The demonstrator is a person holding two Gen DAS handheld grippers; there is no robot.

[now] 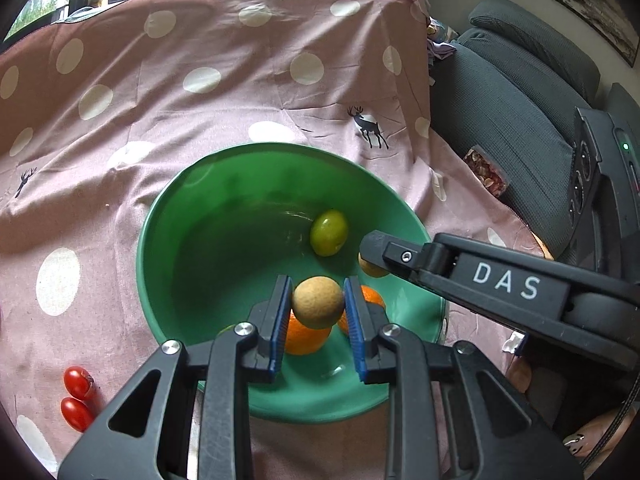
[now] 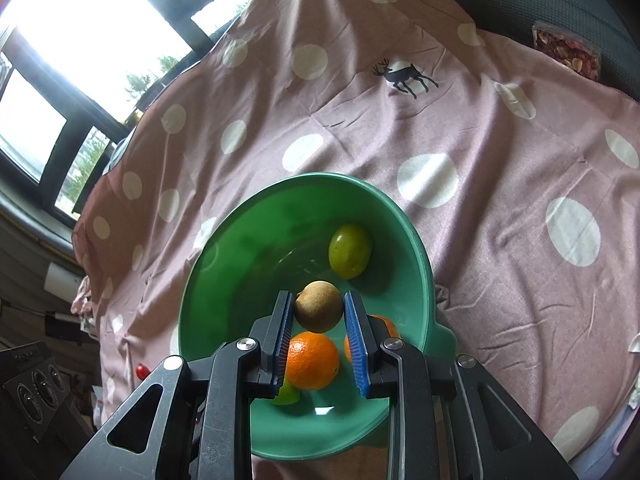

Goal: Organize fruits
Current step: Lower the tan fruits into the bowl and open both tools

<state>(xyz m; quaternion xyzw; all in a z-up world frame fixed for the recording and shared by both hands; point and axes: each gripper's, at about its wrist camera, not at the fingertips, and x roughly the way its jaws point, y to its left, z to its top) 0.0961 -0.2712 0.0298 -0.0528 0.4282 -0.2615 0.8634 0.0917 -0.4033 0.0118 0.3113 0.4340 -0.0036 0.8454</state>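
Over the glossy green bowl [image 1: 168,240], the left gripper [image 1: 318,300] pinches a rough tan round fruit [image 1: 318,302] between ribbed blue pads while the right gripper [image 2: 319,306] clamps a fuzzy brown one [image 2: 319,306], with a smooth green fruit [image 2: 350,250] at 1 o'clock.

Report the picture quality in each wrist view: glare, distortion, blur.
Left wrist view: strong fisheye bending with dark corners; sharp on the tan fruit in the left gripper; soft reflections inside the green bowl. Right wrist view: windows blown out white; small glare patch on the bowl's floor.
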